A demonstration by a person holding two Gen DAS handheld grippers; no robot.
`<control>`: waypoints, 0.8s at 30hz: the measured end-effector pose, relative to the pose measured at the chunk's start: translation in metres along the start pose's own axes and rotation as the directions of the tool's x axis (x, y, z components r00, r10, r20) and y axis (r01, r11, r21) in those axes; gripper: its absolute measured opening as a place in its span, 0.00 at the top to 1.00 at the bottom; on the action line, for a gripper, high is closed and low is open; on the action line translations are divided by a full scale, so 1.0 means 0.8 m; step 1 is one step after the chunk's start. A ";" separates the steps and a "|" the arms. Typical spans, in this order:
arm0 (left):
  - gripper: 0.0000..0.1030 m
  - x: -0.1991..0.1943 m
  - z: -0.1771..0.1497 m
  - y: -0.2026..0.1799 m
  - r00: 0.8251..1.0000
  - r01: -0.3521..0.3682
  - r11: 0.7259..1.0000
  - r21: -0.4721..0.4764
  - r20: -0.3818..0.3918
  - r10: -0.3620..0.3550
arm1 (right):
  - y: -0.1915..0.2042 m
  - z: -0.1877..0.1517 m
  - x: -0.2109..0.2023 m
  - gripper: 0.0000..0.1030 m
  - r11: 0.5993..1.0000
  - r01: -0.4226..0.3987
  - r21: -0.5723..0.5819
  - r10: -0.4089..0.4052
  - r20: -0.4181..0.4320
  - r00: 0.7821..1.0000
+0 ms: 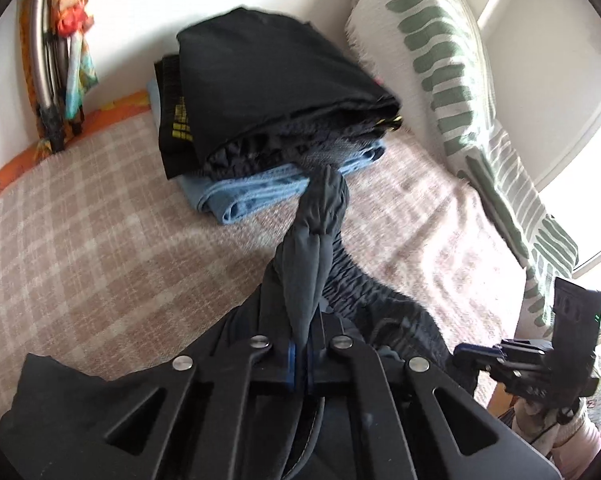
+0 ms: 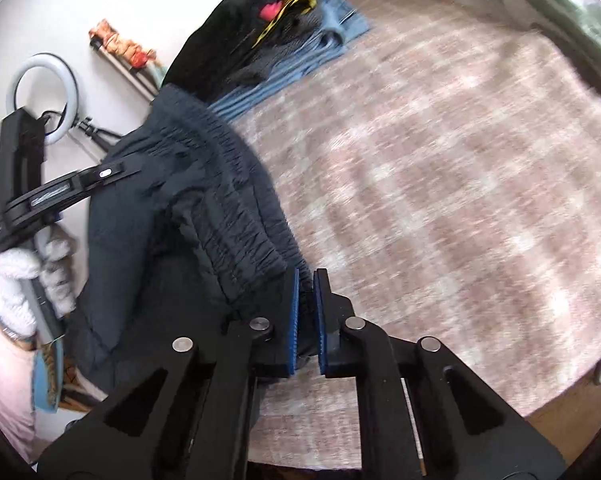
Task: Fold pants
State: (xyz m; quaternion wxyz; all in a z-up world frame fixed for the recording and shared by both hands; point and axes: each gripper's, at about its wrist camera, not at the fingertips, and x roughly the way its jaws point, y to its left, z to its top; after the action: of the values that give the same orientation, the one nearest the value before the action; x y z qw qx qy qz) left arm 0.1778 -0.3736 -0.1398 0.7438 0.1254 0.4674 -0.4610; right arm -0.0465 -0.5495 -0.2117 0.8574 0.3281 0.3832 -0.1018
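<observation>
Checked bedspread [image 2: 440, 160], both tools pinching pants [image 2: 204, 200], ring light [image 2: 40, 96] in right view only, blurry

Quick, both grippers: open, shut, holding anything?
Left gripper: shut on a bunch of the dark pants.
Right gripper: shut on the pants' elastic waistband.

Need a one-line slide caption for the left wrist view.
Left gripper clamps a bunched fold of dark grey elastic-waist pants above the pink checked bedspread, facing a stack of folded clothes.
</observation>
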 end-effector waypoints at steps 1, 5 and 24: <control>1.00 -0.009 0.000 -0.004 1.000 -0.006 1.000 0.009 0.023 0.006 | -0.003 0.001 -0.006 0.98 0.999 0.047 -0.001 -0.047 0.024 0.999; 1.00 -0.042 -0.002 -0.023 0.998 0.007 0.998 0.055 0.059 -0.010 | -0.015 0.004 -0.024 0.98 0.998 0.050 0.024 -0.052 0.071 0.996; 1.00 0.000 -0.149 -0.140 0.986 0.156 0.967 0.203 -0.094 -0.139 | -0.024 0.027 -0.003 0.43 0.963 -0.240 0.122 0.246 -0.032 0.969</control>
State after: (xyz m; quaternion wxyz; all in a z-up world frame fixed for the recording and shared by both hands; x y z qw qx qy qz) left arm 0.0189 -0.3610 -0.1756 0.6712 0.1859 0.4533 -0.5564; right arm -0.0434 -0.5783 -0.2090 0.8335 0.4246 0.3535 -0.0105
